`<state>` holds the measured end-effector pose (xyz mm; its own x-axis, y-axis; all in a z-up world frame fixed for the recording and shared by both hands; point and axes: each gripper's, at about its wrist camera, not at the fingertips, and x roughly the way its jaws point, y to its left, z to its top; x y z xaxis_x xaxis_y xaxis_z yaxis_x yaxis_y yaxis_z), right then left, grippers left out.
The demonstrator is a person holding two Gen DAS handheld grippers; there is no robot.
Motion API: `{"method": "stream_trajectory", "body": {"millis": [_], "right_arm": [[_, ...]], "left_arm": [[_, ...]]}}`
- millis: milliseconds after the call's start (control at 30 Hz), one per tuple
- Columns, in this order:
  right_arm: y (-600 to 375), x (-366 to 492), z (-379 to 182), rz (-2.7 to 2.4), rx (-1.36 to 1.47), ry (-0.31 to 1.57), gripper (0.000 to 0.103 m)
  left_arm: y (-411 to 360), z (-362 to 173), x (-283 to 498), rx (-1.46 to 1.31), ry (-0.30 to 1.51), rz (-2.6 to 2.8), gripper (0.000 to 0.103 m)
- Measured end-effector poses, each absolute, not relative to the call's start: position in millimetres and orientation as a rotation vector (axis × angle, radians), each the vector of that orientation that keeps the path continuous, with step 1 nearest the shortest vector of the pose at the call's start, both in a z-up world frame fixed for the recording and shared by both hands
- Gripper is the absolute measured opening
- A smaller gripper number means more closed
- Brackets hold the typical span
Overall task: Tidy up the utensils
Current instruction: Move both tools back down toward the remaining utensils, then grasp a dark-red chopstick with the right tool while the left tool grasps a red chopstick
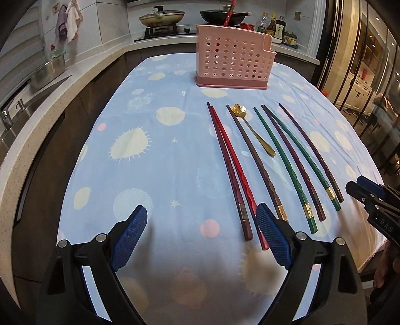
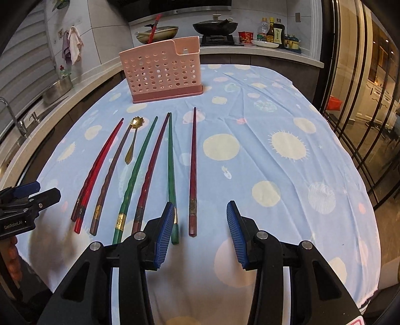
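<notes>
Starting out, I judge: one red chopstick point(image 1: 229, 13) stands in the pink holder point(image 1: 233, 58); seven chopsticks point(image 2: 192, 172) and the spoon point(image 2: 133, 136) lie on the cloth point(image 2: 287, 175). My left gripper point(image 1: 201, 237) and right gripper point(image 2: 200, 235) hover spread wide, holding nothing

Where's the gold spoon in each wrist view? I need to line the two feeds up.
Left wrist view: the gold spoon lies right of centre, between the brown chopstick and a green chopstick, flower-shaped end toward the holder.
Right wrist view: the gold spoon lies left of centre, beside the brown chopstick.
Shared landmark: the pink utensil holder stands behind the row in both views.
</notes>
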<state>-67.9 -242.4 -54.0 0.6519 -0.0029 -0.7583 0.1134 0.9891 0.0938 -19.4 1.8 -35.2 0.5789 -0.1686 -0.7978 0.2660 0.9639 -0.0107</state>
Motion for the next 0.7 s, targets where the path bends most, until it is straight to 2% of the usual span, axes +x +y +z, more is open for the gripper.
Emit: {"method": "stream_trajectory", "body": {"millis": [200, 333, 467, 700], "right_arm": [[-238, -57, -60, -0.063, 0.126, 0.855, 0.035], [-237, -53, -66, -0.060, 0.123, 0.871, 0.031], [-234, -52, -74, -0.054, 0.116, 0.897, 0.021], [-233, -56, -79, -0.056, 0.100, 0.909, 0.012]], "left_arm": [[-3, -47, -22, 0.131, 0.945, -0.256, 0.072], [-5, -51, -23, 0.133, 0.955, -0.264, 0.072], [-7, -53, -22, 0.134, 0.964, -0.271, 0.072], [-9, -58, -22, 0.132, 0.981, -0.284, 0.072]]}}
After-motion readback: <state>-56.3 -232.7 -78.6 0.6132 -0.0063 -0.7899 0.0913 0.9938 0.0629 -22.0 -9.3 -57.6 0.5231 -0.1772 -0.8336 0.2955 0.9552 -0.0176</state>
